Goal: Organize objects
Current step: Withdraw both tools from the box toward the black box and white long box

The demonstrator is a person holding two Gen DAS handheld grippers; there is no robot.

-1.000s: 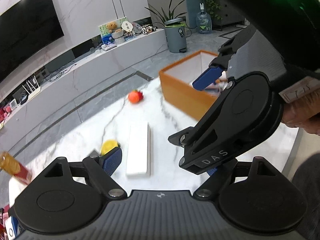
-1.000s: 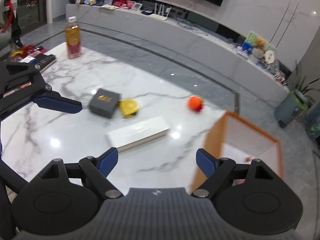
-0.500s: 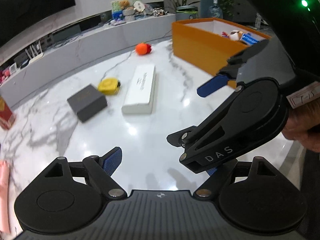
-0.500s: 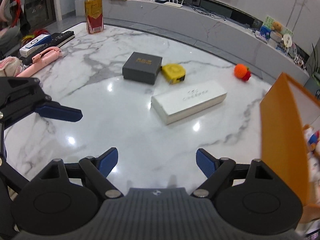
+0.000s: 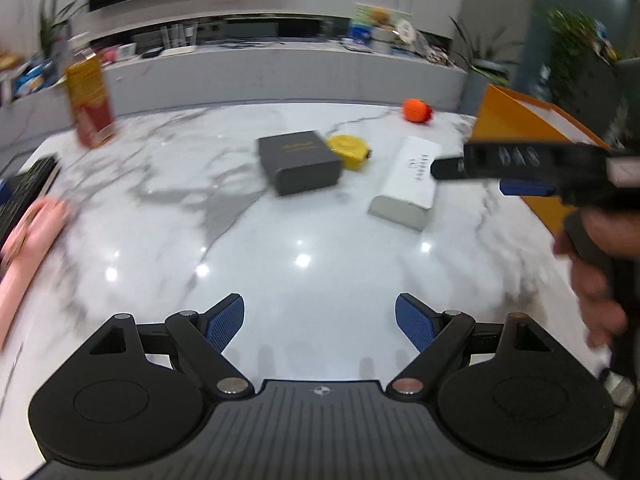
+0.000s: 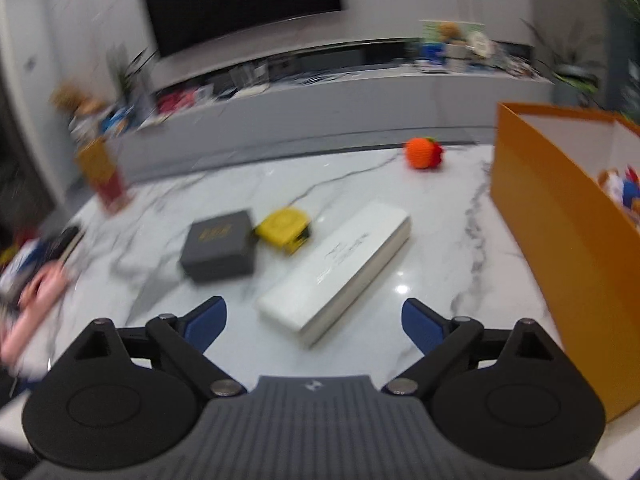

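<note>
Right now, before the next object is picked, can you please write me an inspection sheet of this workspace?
Surface: white marble table, glossy, with lamp reflections.
Job's things: long white rectangular box; dark grey square box touching a yellow tape measure; orange knitted ball apart near the far edge; open orange cardboard box with toys inside.
Clutter: blurred red-labelled bottle, pink object and black remote at the table's left side.
Grippers: left hand-held gripper open, empty; right hand-held gripper open, empty, its jaws have just been opening.
Cables: nothing seen on the table.
Surroundings: wall television, low cabinet, plants.
</note>
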